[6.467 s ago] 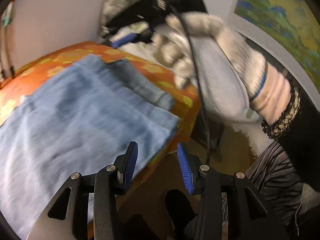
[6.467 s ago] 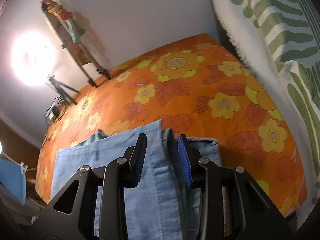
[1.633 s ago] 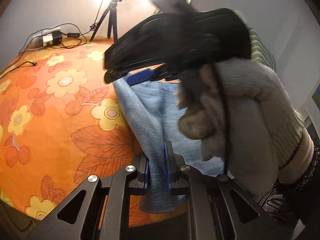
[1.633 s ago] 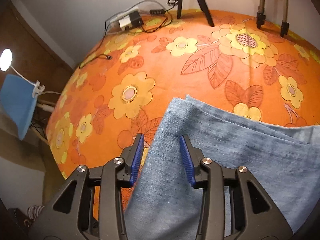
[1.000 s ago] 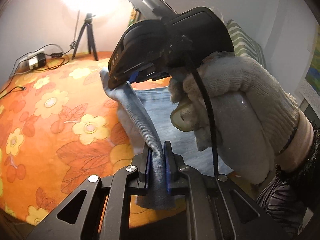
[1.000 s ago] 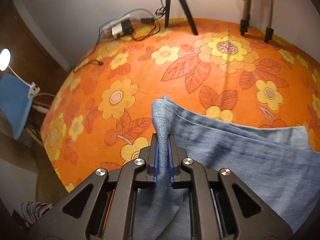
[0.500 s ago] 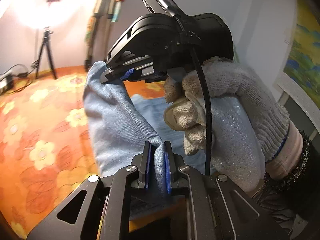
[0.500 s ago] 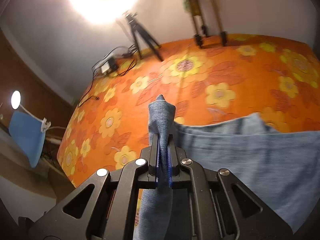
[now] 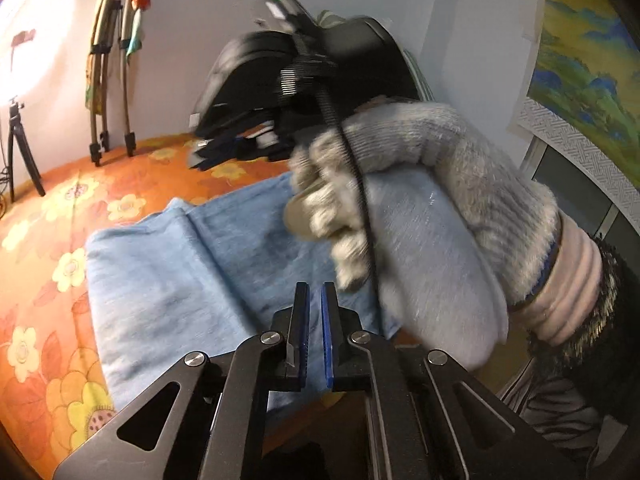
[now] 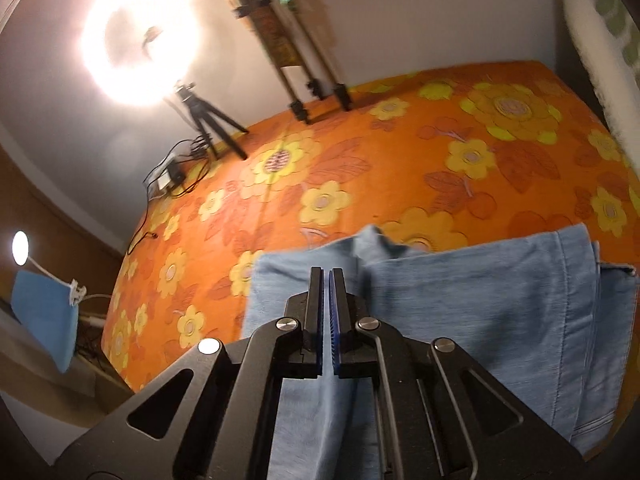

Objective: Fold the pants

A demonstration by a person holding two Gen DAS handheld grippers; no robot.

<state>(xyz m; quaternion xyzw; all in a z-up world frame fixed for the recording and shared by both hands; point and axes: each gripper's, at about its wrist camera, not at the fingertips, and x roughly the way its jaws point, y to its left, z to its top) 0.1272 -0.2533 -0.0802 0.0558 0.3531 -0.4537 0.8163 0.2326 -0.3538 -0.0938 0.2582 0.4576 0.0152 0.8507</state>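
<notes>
The light blue denim pants (image 9: 180, 280) lie folded in a flat stack on the orange flowered bedspread (image 9: 48, 216). My left gripper (image 9: 315, 286) hovers over their near edge. Its jaws are closing to a thin slit with no cloth between them. A gloved hand (image 9: 420, 168) holds the right gripper's blurred black housing (image 9: 272, 76) above the far side of the pants. In the right wrist view my right gripper (image 10: 326, 270) is shut and empty just above the pants (image 10: 480, 312), whose hemmed edges lie to the right.
A ring light on a tripod (image 10: 140, 48), stand legs (image 10: 316, 80) and a power strip with cables (image 10: 168, 176) are at the far side of the bedspread (image 10: 400, 160). A green-and-white blanket (image 10: 600, 20) borders its right. A painting (image 9: 592, 80) hangs nearby.
Half a second ago both grippers pinched a raised fold of the pants. Now the cloth is out of both jaws and lies flat, folded over, and both grippers have swung across the bed.
</notes>
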